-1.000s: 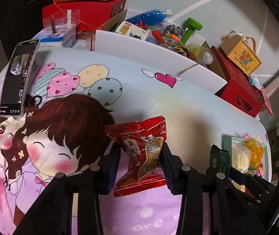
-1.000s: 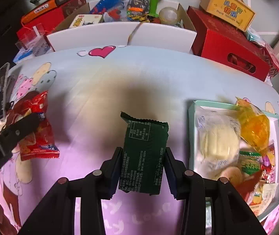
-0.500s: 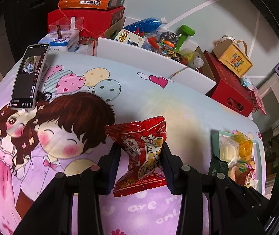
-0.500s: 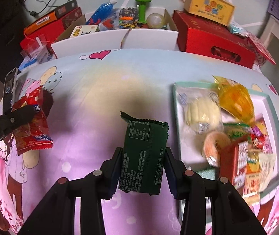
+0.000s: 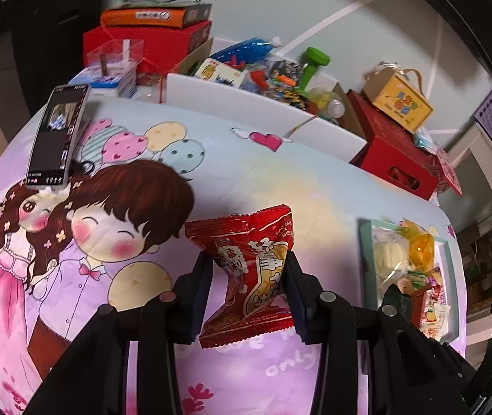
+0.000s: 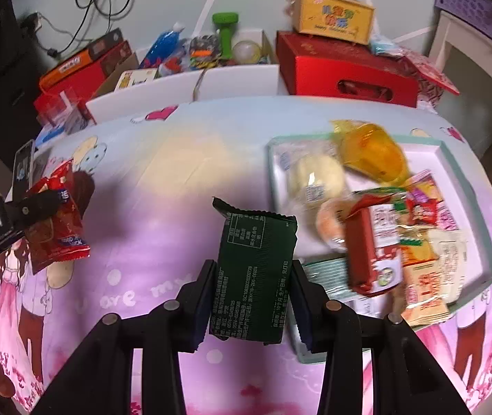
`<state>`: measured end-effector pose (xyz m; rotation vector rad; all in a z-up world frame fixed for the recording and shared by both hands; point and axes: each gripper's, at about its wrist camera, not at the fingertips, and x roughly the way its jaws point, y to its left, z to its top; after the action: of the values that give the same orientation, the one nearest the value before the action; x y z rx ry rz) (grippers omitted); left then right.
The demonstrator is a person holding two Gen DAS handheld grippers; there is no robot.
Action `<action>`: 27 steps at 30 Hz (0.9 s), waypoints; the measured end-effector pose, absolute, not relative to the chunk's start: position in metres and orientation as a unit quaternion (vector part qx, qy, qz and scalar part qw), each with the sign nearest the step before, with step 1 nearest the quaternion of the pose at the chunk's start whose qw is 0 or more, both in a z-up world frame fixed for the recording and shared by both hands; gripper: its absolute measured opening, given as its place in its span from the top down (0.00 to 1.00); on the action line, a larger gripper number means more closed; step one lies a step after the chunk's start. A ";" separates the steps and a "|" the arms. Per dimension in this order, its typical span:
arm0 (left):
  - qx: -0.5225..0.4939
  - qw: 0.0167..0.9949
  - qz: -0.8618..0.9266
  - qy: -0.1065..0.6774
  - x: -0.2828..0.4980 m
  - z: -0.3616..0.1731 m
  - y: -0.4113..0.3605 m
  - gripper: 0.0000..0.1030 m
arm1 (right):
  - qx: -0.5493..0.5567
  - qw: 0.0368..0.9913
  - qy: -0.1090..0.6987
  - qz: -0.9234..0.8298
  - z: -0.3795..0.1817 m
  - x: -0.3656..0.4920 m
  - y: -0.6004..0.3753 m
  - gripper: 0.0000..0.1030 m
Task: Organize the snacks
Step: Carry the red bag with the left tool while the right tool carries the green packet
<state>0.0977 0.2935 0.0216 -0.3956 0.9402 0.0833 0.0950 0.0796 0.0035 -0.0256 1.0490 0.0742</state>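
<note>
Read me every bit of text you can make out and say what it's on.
"HAO SHI" on the red snack packet in the left tool; its Chinese characters are unclear.
"only" and "ove my" printed on the tablecloth.
Fine print on the green packet in the right tool: too small.

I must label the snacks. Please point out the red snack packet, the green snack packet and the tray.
red snack packet (image 5: 249, 269), left wrist view, printed front
green snack packet (image 6: 254, 276), right wrist view, back panel
tray (image 6: 453, 159), right wrist view, far rim

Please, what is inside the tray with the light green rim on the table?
The tray holds a pale bun pack, an orange-yellow packet, a red carton and more wrapped snacks. Whatever lies beneath this pile is covered.
</note>
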 end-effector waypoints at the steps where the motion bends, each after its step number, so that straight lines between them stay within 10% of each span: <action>1: -0.186 0.874 0.037 0.447 0.098 0.024 0.291 0.59 | -0.010 0.867 0.498 0.034 0.006 0.095 0.076 0.58; 27: -0.101 0.872 -0.036 0.478 0.120 0.017 0.193 0.59 | 0.028 0.868 0.495 0.022 0.012 0.113 0.015 0.56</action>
<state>0.1200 0.1934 0.0168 -0.2113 0.9998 -0.0758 0.1130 0.0152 0.0116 0.0592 1.0356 0.0464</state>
